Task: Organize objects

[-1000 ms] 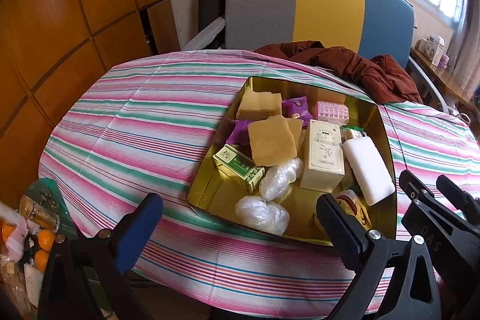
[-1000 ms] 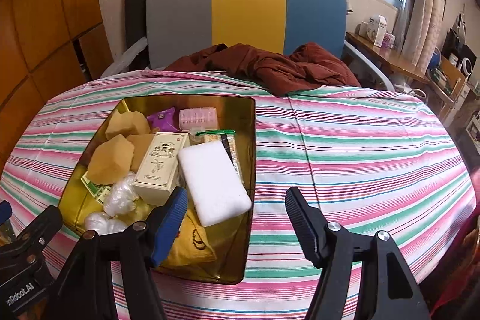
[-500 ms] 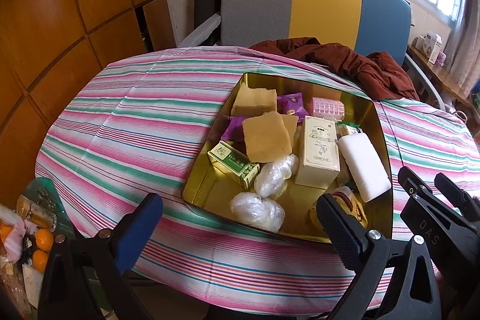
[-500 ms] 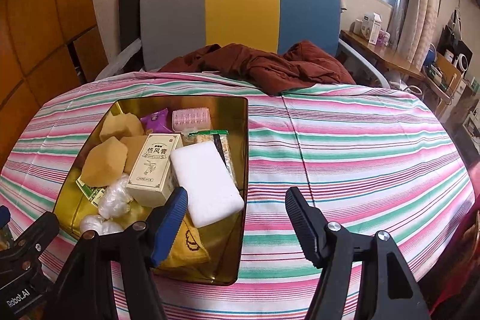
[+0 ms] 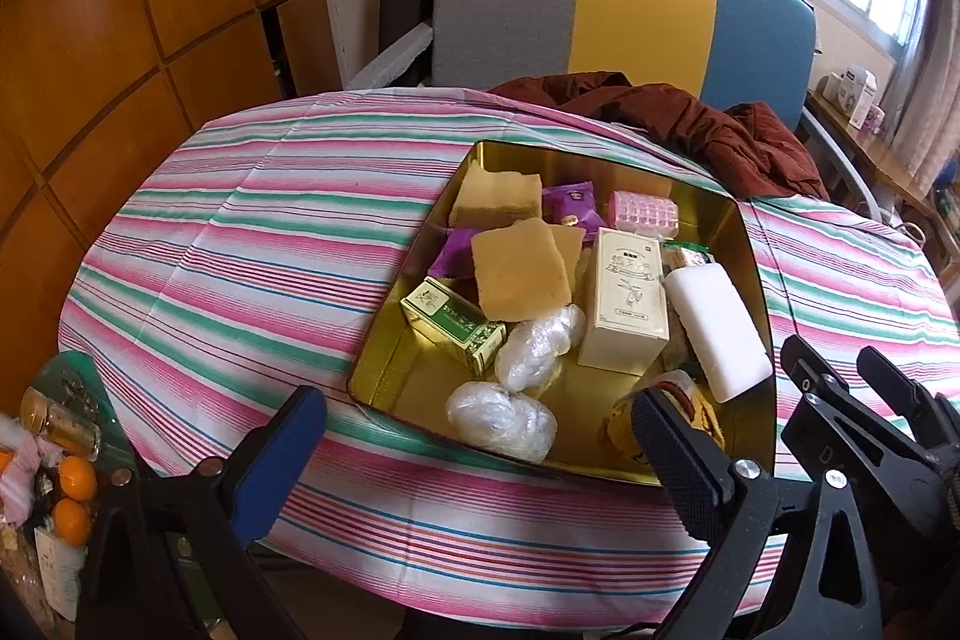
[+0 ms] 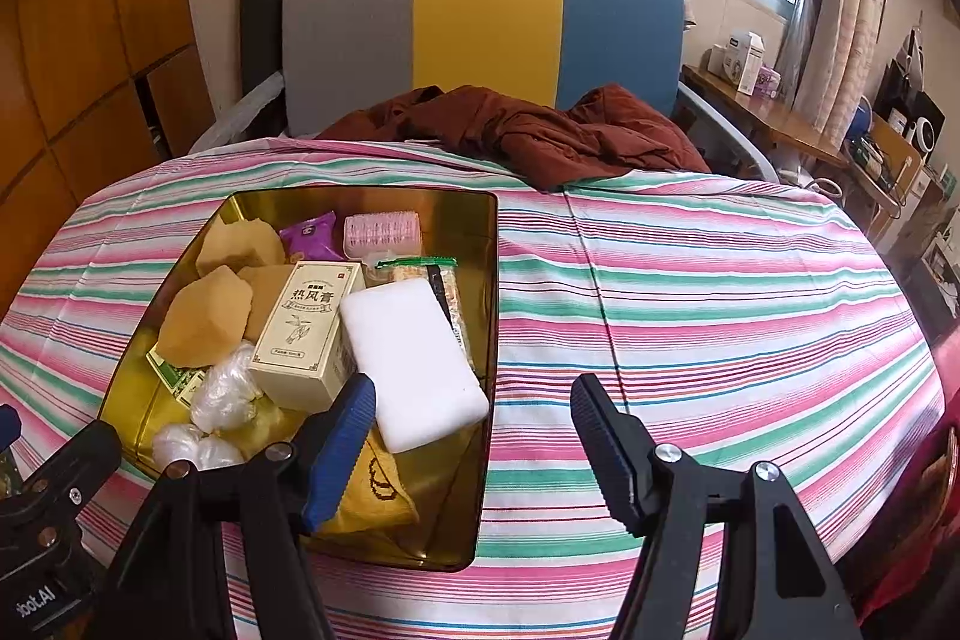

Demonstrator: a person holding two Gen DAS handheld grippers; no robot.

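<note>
A gold tin (image 6: 489, 340) sits on the striped worktop (image 6: 720, 310), crowded with a white sponge (image 6: 414, 358), a cream box (image 6: 306, 334) and tan sponges (image 5: 519, 271). Near it, the left claw (image 5: 474, 454) and right claw (image 6: 474, 430) both hang wide apart, gripping nothing. A brown jacket (image 6: 540, 136) lies at the far edge.

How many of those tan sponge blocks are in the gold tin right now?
3. One tan block lies at the gold tin's far left corner, a second tan block sits on top mid-tin, and a third tan block peeks out beneath it. More may be hidden.
</note>
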